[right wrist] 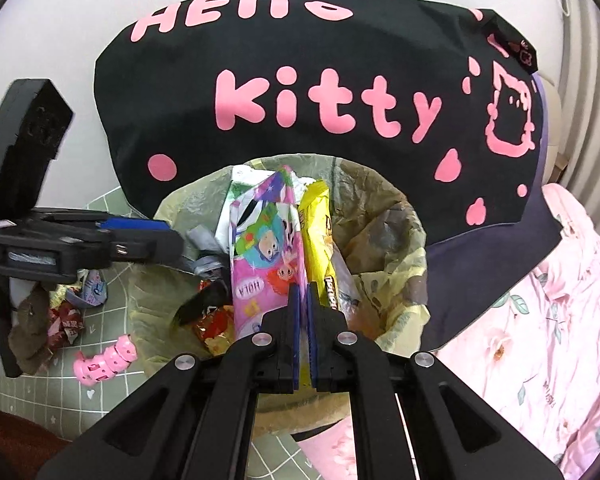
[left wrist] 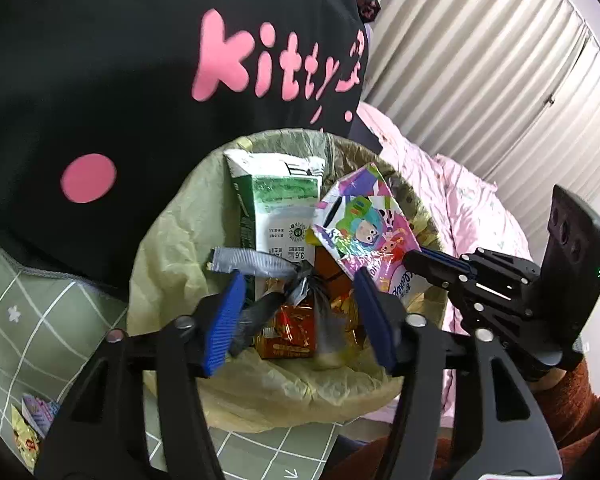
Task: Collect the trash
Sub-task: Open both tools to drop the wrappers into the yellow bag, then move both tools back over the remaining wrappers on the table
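Two tongs over the bin (left wrist: 172,248): left tongs (left wrist: 300,312) wide, empty; right tongs (right wrist: 303,300) nearly closed, empty.

Pink letters spell "Hello Kitty" on the black fabric (right wrist: 320,92) across the upper part of the right wrist frame. At centre, the pink cartoon wrapper (right wrist: 266,264) bears "HOLA" upside down. In the left wrist view, the green-and-white carton (left wrist: 278,208) at centre shows "3.6".

light: soft, even daylight, brightest at the pale curtain (left wrist: 500,60) far right | shadows: faint, deepest inside the bin liner (left wrist: 172,240) | glare: small glints on the foil wrapper (left wrist: 364,240) | blur: near finger edges slightly soft | distortion: strong fisheye bending, dark corner vignette
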`<state>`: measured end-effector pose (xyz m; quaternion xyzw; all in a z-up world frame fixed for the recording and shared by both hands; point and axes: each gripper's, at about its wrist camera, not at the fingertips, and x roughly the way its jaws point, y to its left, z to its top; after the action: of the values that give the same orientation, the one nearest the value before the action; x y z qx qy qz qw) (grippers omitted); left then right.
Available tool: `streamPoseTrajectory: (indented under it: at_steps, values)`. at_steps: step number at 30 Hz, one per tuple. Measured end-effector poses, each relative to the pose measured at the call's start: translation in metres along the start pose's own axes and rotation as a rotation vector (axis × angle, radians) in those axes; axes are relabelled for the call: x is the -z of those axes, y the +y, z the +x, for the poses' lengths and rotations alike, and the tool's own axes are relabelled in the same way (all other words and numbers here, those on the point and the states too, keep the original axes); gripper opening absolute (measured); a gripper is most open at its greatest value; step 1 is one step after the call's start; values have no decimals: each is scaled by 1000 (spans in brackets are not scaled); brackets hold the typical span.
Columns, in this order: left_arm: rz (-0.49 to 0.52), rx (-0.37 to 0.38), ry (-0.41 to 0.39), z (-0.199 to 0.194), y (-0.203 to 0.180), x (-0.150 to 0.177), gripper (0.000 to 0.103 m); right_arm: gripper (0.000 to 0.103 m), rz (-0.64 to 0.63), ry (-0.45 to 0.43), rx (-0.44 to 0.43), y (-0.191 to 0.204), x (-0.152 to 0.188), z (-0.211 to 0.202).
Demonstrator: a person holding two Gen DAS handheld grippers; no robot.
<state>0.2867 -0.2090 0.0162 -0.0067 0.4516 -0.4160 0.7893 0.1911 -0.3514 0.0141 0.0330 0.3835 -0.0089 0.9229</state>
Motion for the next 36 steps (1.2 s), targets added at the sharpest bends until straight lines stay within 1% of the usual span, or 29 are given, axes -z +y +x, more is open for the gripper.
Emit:
streamPoseTrajectory:
  at_steps: [1,3,4,5,7,9,10,12,14,16,18,21,22,24,29,31,32,33,36]
  values:
    - [-8,-5,-19,-7,2,1,58,13,-2,-4,5,0,0,-1]
    - [-25,-9,-45,-18,5,4,58,34,-1,-21,-11,0,-1,-5]
    - [-44,-19,-72,-27,9,6,60,37,-2,-31,-13,1,-2,-7]
    - [-55,-28,-88,-33,12,9,62,37,-7,-40,-11,2,-3,-9]
    - [-78,-61,-130,-47,20,16,63,37,-30,-66,-3,9,-6,-13]
    - [-91,-104,-168,-61,27,24,63,37,-59,-98,-6,19,-11,-17]
    - [-100,-138,-194,-71,33,31,63,37,-68,-111,-12,23,-13,-18]
    - [-115,-188,-225,-83,41,43,63,37,-96,-140,-45,38,-17,-20]
    - [-135,-233,-239,-91,50,54,63,37,-120,-153,-75,50,-18,-20]
    - [-167,-271,-244,-105,66,71,63,37,-151,-156,-128,68,-17,-16]
    - [-203,-308,-249,-117,83,88,63,37,-181,-143,-180,85,-15,-10]
    - [-290,-383,-259,-143,114,127,63,37,-231,-109,-260,113,-10,3]
    - [-312,-400,-262,-149,120,135,63,37,-244,-94,-283,123,-8,7]
    - [-379,-454,-276,-169,141,159,63,37,-268,-68,-324,142,-5,15]
    - [-502,-559,-303,-209,173,214,63,37,-320,-6,-411,183,6,32]
    - [-547,-601,-308,-223,183,236,63,38,-319,37,-463,198,11,43]
    - [-562,-612,-311,-230,186,245,63,43,-321,65,-491,205,13,49]
    - [-579,-625,-313,-234,188,252,63,45,-337,113,-539,217,18,57]
    - [-627,-657,-315,-247,192,280,63,45,-399,175,-594,248,30,70]
